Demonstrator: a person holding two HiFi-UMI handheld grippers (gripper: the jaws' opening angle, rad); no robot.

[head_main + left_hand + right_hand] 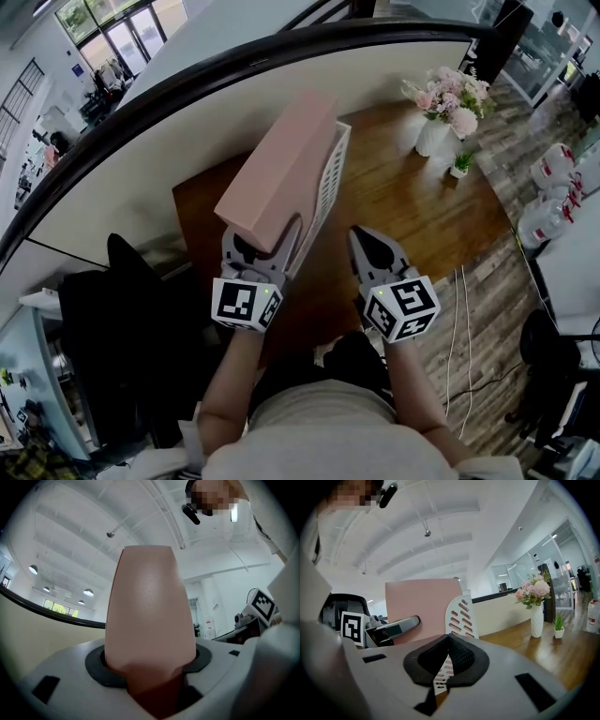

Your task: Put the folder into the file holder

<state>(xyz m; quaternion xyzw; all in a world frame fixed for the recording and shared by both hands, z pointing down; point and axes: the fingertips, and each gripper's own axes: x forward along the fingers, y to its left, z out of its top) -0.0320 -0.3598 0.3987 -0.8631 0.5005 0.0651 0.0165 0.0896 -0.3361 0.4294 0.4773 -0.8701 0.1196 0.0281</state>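
Note:
A pink folder [281,164] slants up over the white slotted file holder [330,178] on the wooden desk; its lower edge is hidden behind the holder's wall. My left gripper [267,239] is shut on the folder's near end, and the folder [150,620] fills the space between its pads in the left gripper view. My right gripper [370,246] hovers just right of the holder, shut and holding nothing. From the right gripper view, the folder [422,604] stands behind the holder [461,616], with the right gripper [449,641] in front of them.
A white vase of pink flowers [445,112] and a small potted plant [461,164] stand at the desk's [412,206] far right. A curved partition [141,150] borders the desk behind and to the left. A black chair [131,328] is at the left, and cables [459,319] lie on the floor.

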